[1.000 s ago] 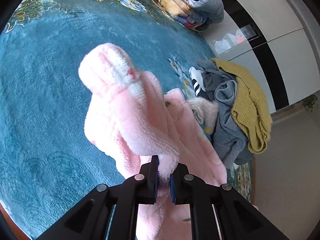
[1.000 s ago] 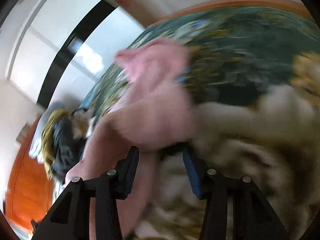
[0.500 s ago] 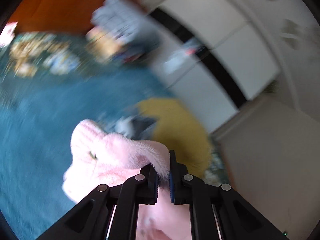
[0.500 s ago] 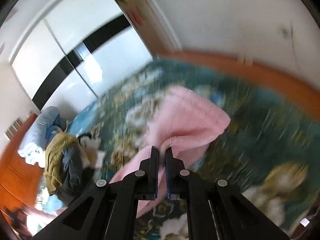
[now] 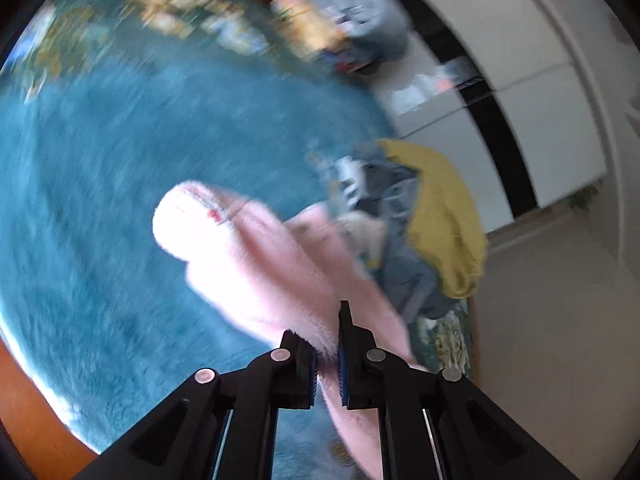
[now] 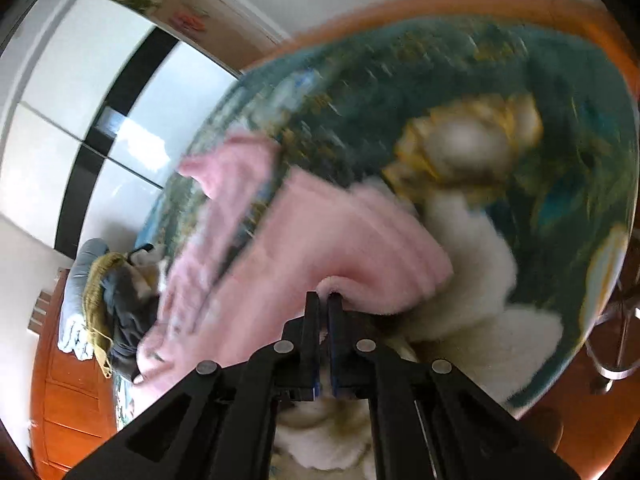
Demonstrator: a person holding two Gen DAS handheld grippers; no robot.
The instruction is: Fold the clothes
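A fluffy pink garment (image 5: 256, 264) hangs over the teal blanket (image 5: 100, 200), and my left gripper (image 5: 327, 346) is shut on one edge of it. In the right wrist view the same pink garment (image 6: 312, 240) stretches from the far left toward me, with my right gripper (image 6: 324, 308) shut on another edge. Its lower part trails below both grippers, out of sight. Both views are blurred by motion.
A heap of clothes (image 5: 420, 232), mustard and grey, lies at the bed's edge, also in the right wrist view as a clothes heap (image 6: 112, 296). Folded bedding (image 5: 348, 20) is stacked far off. A white fluffy item (image 6: 472, 280) lies below my right gripper. Wardrobe doors (image 5: 540, 92) stand beyond.
My right gripper went from open to shut on the pink garment a second ago. Both grippers swung up and have since tilted back down toward the bed, carrying the garment.
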